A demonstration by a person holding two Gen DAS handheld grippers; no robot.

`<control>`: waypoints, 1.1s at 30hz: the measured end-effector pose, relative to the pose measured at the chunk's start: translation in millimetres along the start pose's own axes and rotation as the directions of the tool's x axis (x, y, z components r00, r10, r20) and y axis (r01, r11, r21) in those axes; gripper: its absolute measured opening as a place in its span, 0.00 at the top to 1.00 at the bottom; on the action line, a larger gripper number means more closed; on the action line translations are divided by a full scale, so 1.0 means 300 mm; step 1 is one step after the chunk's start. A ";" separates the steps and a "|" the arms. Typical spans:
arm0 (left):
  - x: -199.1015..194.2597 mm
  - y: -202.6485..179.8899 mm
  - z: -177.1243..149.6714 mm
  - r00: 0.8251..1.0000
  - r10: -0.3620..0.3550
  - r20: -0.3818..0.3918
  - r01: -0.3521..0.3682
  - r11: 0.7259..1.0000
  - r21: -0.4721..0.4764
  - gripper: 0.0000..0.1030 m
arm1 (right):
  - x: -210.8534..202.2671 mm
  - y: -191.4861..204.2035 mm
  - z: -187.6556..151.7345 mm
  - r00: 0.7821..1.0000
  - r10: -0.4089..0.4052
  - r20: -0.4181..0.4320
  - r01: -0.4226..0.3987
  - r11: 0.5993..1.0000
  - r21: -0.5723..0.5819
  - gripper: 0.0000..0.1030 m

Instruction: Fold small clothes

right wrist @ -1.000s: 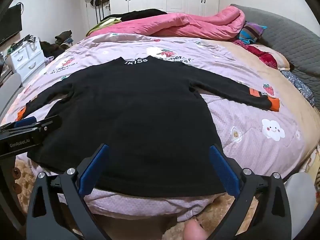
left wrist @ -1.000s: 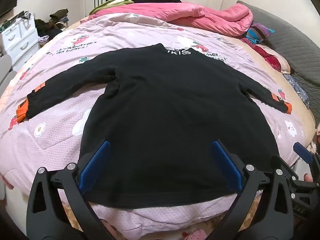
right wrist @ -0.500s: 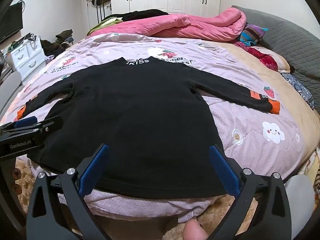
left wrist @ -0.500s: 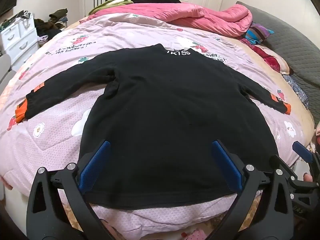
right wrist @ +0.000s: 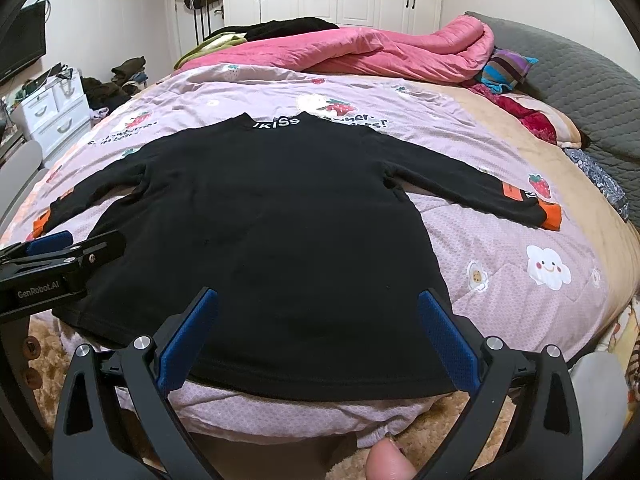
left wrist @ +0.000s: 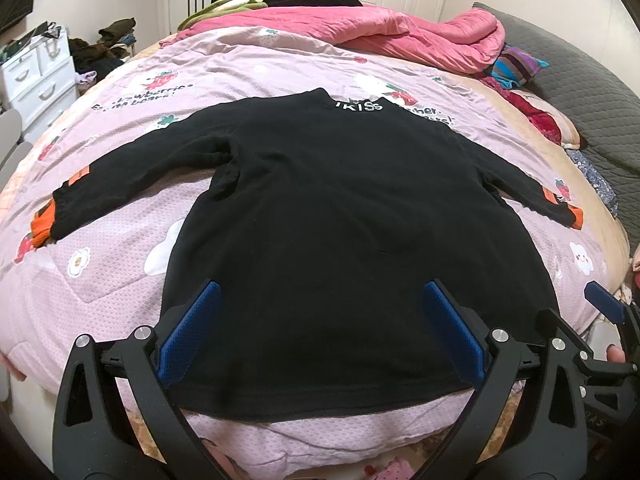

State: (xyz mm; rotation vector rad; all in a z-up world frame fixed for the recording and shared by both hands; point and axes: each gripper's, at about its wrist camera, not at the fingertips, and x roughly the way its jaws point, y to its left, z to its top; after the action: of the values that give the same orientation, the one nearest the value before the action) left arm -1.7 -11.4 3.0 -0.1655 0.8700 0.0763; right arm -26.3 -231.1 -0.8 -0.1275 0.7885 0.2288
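A small black long-sleeved top (left wrist: pixel 344 232) (right wrist: pixel 280 220) lies flat on the bed, hem toward me, collar with white letters away. Both sleeves are spread out and end in orange cuffs (left wrist: pixel 42 228) (right wrist: pixel 550 216). My left gripper (left wrist: pixel 320 320) hovers open above the hem, nothing between its blue pads. My right gripper (right wrist: pixel 316 320) is likewise open over the hem, empty. The left gripper's side (right wrist: pixel 60 256) shows at the left edge of the right wrist view; the right gripper's tip (left wrist: pixel 604 304) shows at the right edge of the left wrist view.
The bed has a pink printed cover (left wrist: pixel 120 272) (right wrist: pixel 520 272). A bunched pink quilt (left wrist: pixel 380 28) and other clothes lie at the far end, a grey headboard (right wrist: pixel 580 80) to the right. White drawers (right wrist: pixel 52 112) stand at the left. A fingertip (right wrist: pixel 390 460) shows at the bottom.
Both grippers have drifted very slightly; the top lies as it did and both grippers stay open.
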 end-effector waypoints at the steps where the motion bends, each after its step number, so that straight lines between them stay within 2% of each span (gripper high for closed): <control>1: 0.001 0.003 0.000 1.000 0.000 -0.001 0.000 1.000 0.000 0.08 | 0.000 0.000 0.000 1.000 0.000 0.001 0.000 1.000 0.000 0.04; 33: 0.000 0.030 0.032 1.000 -0.008 0.009 0.008 1.000 0.004 0.08 | -0.003 0.016 0.017 1.000 0.002 0.015 -0.002 1.000 -0.009 0.04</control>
State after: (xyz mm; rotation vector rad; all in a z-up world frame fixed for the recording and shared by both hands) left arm 4.4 -0.7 8.1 -0.1644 0.8600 0.0681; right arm -24.5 -225.6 3.2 -0.1333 0.7733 0.2348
